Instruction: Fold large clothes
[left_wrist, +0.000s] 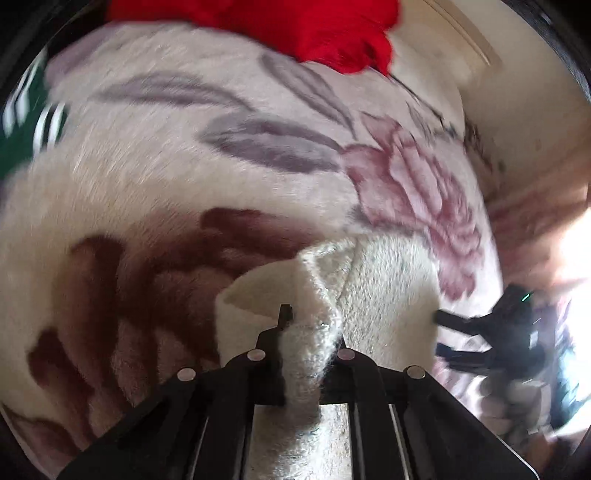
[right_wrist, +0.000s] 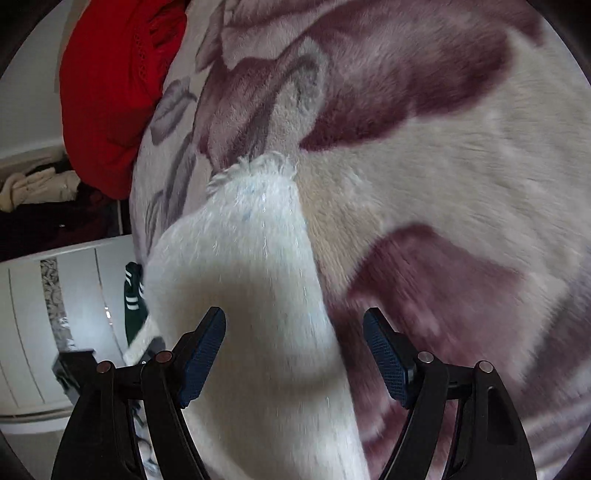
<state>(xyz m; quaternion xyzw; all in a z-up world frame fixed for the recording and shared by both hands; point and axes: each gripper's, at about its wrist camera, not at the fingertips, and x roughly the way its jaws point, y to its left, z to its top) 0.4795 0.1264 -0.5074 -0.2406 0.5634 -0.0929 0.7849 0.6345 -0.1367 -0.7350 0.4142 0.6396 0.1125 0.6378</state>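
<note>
A fuzzy white garment (left_wrist: 388, 288) lies on a floral blanket (left_wrist: 184, 177). My left gripper (left_wrist: 314, 332) is shut on a bunched fold of the white garment, which runs back between its fingers. In the right wrist view the white garment (right_wrist: 258, 277) rises between the fingers of my right gripper (right_wrist: 294, 328), whose jaws stand wide apart with blue pads (right_wrist: 205, 354) not pressing it. The right gripper also shows at the right edge of the left wrist view (left_wrist: 439, 332), open, at the garment's far edge.
A red garment (left_wrist: 295, 26) lies at the far end of the blanket and also shows in the right wrist view (right_wrist: 110, 92). A green striped garment (left_wrist: 26, 122) lies at the left. White furniture (right_wrist: 55, 314) and a clothes pile (right_wrist: 37, 184) stand beside the bed.
</note>
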